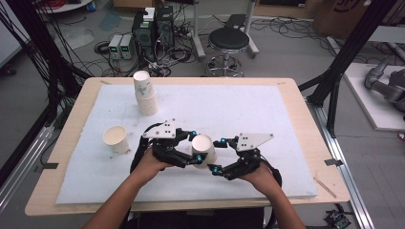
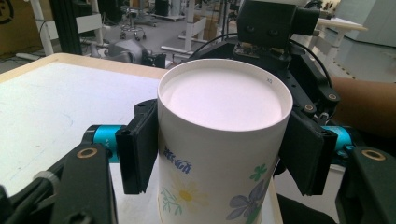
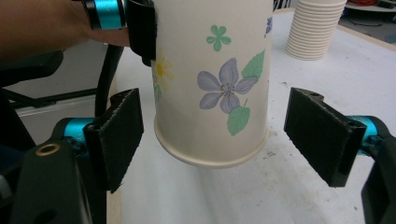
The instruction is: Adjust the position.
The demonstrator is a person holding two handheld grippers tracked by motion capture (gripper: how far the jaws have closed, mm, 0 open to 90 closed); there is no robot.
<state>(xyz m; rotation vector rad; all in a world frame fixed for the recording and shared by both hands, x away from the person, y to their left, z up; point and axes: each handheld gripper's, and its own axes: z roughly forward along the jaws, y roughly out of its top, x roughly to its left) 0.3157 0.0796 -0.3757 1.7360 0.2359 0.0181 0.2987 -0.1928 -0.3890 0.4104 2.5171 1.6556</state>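
Observation:
A flowered paper cup (image 1: 203,149) hangs upside down, base up, a little above the white mat (image 1: 248,107). My left gripper (image 1: 196,146) is shut on it. In the left gripper view its pads (image 2: 137,147) press both sides of the cup (image 2: 222,140) just under the base. My right gripper (image 1: 218,155) faces it from the right and is open. In the right gripper view its jaws stand either side of the cup's (image 3: 212,79) lower rim with a gap on each side, and the right gripper (image 3: 219,144) is not touching it.
A stack of inverted paper cups (image 1: 144,93) stands at the mat's far left, also in the right gripper view as a stack (image 3: 316,28). A single upright cup (image 1: 116,139) sits left of my left hand. The wooden table edge (image 1: 305,109) borders the mat.

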